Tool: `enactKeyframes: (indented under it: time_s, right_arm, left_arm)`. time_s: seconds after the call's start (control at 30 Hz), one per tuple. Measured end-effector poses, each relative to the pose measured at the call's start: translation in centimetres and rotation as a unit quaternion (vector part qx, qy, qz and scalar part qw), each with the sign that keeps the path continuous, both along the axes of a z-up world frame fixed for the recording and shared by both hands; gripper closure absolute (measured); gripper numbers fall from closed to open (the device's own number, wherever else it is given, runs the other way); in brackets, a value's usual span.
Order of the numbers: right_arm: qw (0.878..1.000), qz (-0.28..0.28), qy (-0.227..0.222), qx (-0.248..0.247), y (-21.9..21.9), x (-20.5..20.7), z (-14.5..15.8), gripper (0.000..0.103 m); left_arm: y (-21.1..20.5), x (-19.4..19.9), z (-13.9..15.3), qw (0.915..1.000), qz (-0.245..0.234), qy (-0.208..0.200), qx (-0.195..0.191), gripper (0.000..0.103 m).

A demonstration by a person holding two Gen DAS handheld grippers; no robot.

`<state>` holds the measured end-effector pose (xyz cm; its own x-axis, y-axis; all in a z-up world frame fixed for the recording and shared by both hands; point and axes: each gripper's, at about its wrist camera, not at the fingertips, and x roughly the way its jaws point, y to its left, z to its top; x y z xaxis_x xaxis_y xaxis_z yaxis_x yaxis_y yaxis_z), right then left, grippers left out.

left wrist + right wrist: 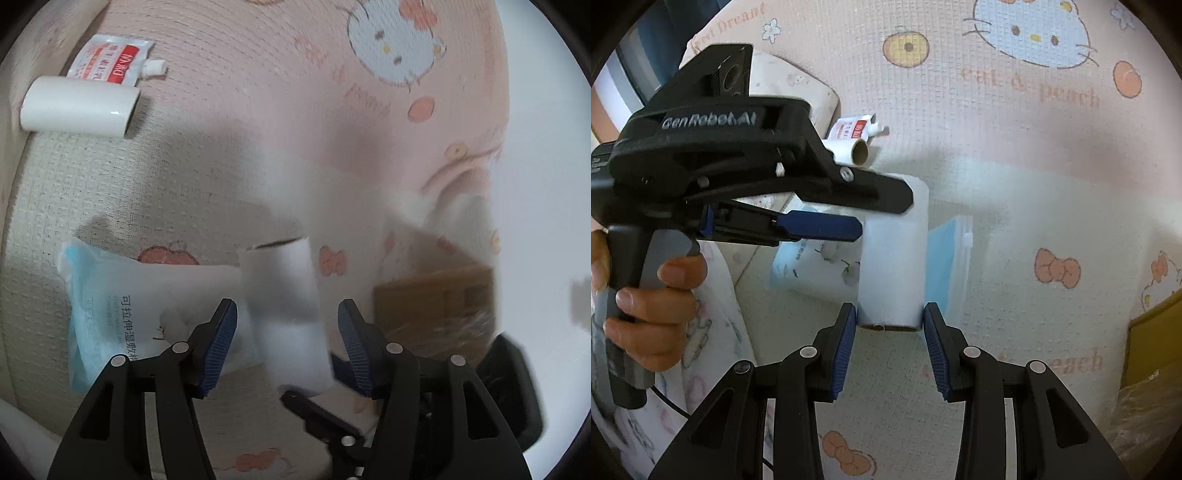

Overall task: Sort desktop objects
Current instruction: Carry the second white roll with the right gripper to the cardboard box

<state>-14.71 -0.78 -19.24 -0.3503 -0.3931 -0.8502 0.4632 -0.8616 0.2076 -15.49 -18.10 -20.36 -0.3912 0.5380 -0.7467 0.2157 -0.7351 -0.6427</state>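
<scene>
We see the right gripper (pixel 889 321) clenched on the near end of a white roll (pixel 892 266), its blue pads (pixel 846 347) pressing both sides so the roll sticks out ahead, raised over the cartoon-printed mat (pixel 1015 155). Our left gripper (pixel 287 332) is released: in its own view the same roll (pixel 286 306) stands between the wide-spread jaws with a gap on each side. A hand (pixel 642 295) holds that left tool by its grey handle. Beneath the roll lies a blue-and-white wipes pack (pixel 122 299) flat on the mat. Further off, a second white roll (pixel 79 107) lies on its side, just beside a red-labelled spout pouch (pixel 110 61). A brown cardboard box (pixel 436 299) sits at the mat's right edge
</scene>
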Motion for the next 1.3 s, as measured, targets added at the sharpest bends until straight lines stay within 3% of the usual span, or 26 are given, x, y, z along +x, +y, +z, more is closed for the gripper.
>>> enactKeyframes:
  time_s: [0.07, 0.1, 0.13, 0.47, 0.7, 0.9, 1.1, 1.3]
  right_arm:
    - [1.0, -0.002, -0.002, -0.003, 0.1, -0.2, -0.1, 0.068]
    - [1.0, -0.003, -0.005, -0.003, 0.1, -0.4, -0.2, 0.068]
    - [1.0, -0.004, -0.008, -0.001, 0.1, -0.5, -0.3, 0.068]
    - [0.999, -0.018, -0.028, -0.037, 0.6, -2.0, -1.4, 0.067]
    - [0.998, -0.032, -0.008, -0.051, 1.3, -0.3, -0.6, 0.067]
    - [0.997, -0.045, 0.037, -0.045, 2.5, 2.1, 1.4, 0.067]
    - [0.996, -0.06, 0.063, -0.03, 4.4, 5.8, 3.1, 0.067]
    - [0.994, -0.079, 0.075, -0.017, 6.5, 7.5, 4.1, 0.067]
  left_arm:
    - [0.7, 0.0, -0.1, 0.9992, -0.016, 0.004, -0.037, 0.046]
    - [1.1, 0.0, 0.0, 0.9991, -0.03, 0.01, -0.029, 0.055]
    - [1.3, 0.0, 0.1, 0.9989, -0.037, 0.01, -0.027, 0.056]
    - [1.0, 0.2, 0.2, 0.998, -0.043, 0.026, -0.039, 0.056]
    - [3.0, 1.6, 2.8, 0.9886, -0.059, 0.102, -0.093, 0.056]
    - [4.6, 3.8, 4.5, 0.9831, -0.063, 0.157, -0.07, 0.056]
    - [8.2, 7.0, 6.1, 0.97, -0.087, 0.203, -0.102, 0.057]
    - [10.0, 7.8, 6.6, 0.976, -0.086, 0.192, -0.058, 0.058]
